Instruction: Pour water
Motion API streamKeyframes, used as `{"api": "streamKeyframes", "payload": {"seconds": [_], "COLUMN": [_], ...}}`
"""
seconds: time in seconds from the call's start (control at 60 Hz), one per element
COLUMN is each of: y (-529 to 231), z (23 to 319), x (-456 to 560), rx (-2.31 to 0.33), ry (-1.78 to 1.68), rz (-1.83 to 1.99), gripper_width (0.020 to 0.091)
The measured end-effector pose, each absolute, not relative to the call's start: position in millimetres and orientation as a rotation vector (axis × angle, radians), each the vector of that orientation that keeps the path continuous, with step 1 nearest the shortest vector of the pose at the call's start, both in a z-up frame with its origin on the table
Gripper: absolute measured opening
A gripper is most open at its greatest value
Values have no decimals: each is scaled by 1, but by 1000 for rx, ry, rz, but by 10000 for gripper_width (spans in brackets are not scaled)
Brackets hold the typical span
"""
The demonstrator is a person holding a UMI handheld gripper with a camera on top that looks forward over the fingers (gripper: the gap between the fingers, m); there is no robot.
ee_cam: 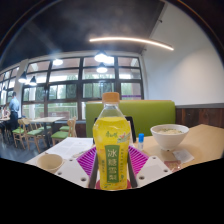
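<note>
The tongs (111, 166) are clamped on the bottle (111, 140), which stands upright between the purple pads, orange cap on, over the worktop (205, 140). A white bowl (169, 134) sits just beyond.

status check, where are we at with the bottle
Jaws shut on bottle, held upright, orange cap on. White bowl beyond, to the side. Path clear.

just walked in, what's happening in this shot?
A handheld gripper has a yellow drink bottle with an orange cap between its fingers, both pink pads against its sides, upright above a light table. A white bowl sits beyond to the right. No pouring yet.
</note>
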State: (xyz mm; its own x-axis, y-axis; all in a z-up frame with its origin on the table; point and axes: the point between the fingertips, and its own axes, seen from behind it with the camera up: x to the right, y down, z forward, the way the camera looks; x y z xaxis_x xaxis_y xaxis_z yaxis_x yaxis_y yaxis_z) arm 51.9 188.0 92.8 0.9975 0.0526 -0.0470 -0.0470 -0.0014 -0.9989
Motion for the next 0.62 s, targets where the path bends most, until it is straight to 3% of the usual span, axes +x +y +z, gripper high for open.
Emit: {"api": "streamKeyframes", "payload": {"seconds": [0.033, 0.117, 0.2, 0.383, 0.617], "y": [187, 177, 153, 69, -57], "z": [86, 80, 96, 128, 142], "x": [56, 59, 54, 31, -3], "rx": [-1602, -1651, -1658, -1705, -1711], "ry": [4, 16, 21, 24, -2], "rz": [64, 61, 97, 121, 178], "gripper_width": [536, 864, 825, 824, 826]}}
